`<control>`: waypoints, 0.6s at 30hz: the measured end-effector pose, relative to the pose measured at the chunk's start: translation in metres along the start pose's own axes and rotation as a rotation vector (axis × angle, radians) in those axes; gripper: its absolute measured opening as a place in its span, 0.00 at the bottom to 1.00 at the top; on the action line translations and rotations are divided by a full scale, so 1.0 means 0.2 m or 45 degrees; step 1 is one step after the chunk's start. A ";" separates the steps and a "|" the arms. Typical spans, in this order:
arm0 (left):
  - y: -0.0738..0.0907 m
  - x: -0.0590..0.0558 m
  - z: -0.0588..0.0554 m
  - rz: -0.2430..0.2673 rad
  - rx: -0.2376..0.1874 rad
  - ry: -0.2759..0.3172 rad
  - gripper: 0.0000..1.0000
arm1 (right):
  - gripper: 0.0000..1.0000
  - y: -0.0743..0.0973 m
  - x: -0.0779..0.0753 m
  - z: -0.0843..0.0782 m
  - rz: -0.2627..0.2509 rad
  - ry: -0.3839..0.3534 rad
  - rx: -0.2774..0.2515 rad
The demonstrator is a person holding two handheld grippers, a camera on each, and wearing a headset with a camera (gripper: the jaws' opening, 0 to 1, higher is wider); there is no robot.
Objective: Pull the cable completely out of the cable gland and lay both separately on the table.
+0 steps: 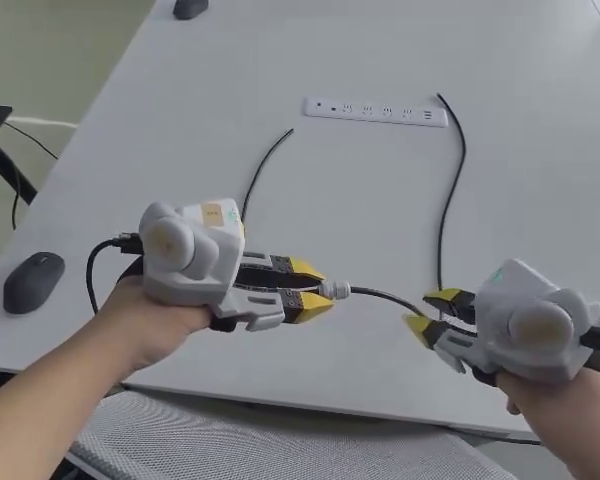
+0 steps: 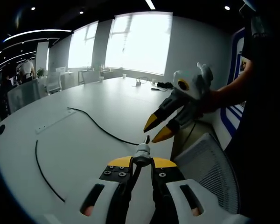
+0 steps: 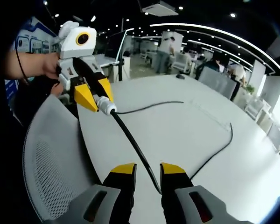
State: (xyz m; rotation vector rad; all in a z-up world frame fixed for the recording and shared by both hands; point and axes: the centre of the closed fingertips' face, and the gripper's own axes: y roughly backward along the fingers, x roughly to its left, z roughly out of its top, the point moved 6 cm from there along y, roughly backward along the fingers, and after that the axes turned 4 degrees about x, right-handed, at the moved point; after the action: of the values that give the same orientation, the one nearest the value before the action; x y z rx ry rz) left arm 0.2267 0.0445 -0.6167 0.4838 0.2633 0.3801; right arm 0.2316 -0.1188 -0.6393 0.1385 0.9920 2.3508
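Note:
My left gripper [image 1: 323,291] is shut on a small white cable gland [image 1: 334,290], held in the air above the table's near edge. In the left gripper view the gland [image 2: 141,153] sits between my yellow tips. A black cable [image 1: 380,296] leaves the gland and runs right, between the jaws of my right gripper [image 1: 431,311], which is open. From there it climbs across the white table [image 1: 540,150]. In the right gripper view the cable [image 3: 130,137] passes from the gland [image 3: 105,106] down between my own open tips [image 3: 147,171]. The right gripper [image 2: 159,129] faces the gland.
A second, loose black cable [image 1: 265,170] lies on the table behind the left gripper. A white power strip [image 1: 375,110] lies further back. A dark mouse [image 1: 32,280] sits at the left edge. A grey mesh chair [image 1: 280,440] stands under the grippers.

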 end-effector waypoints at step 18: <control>-0.01 0.00 0.00 0.003 0.022 0.005 0.15 | 0.07 -0.07 0.16 0.26 0.009 0.345 0.009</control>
State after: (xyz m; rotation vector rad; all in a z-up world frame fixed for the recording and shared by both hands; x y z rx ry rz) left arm 0.2274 0.0421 -0.6174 0.5005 0.2699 0.3812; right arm 0.2279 -0.0611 -0.6168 -0.1793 1.1264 2.4158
